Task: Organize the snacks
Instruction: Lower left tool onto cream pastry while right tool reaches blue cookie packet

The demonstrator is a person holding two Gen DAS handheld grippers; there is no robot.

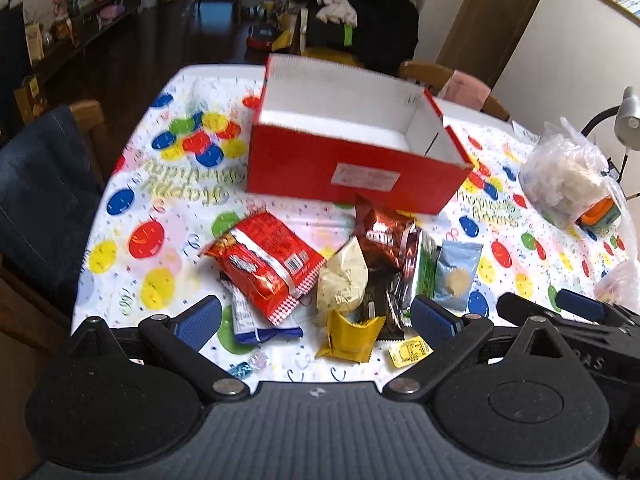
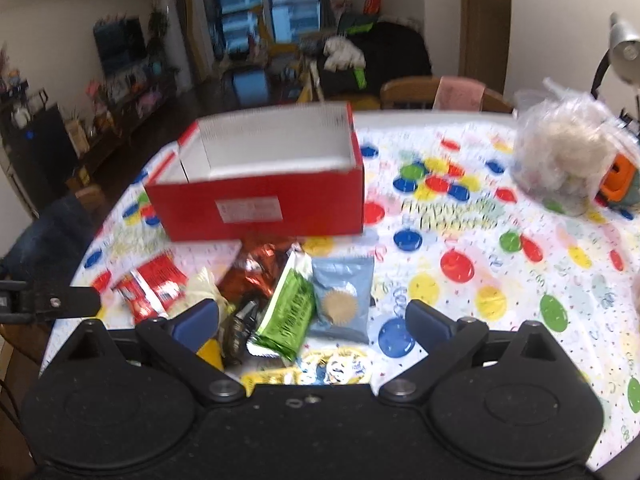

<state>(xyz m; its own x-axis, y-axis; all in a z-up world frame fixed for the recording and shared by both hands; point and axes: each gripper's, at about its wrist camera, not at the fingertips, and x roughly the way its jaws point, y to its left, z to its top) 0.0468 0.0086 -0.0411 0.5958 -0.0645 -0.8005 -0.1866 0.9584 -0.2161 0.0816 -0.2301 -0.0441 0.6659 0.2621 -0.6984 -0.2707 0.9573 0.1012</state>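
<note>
A red cardboard box with a white empty inside stands open in the middle of the table. In front of it lies a heap of snack packets: a red bag, a cream pouch, a brown foil bag, a green packet, a pale blue packet and a yellow packet. My left gripper hovers open over the near side of the heap. My right gripper is open above the green and blue packets. Neither holds anything.
A tablecloth with coloured balloons covers the table. A clear bag of pale items and an orange object sit at the right. Wooden chairs stand behind; a dark-cushioned chair is at the left.
</note>
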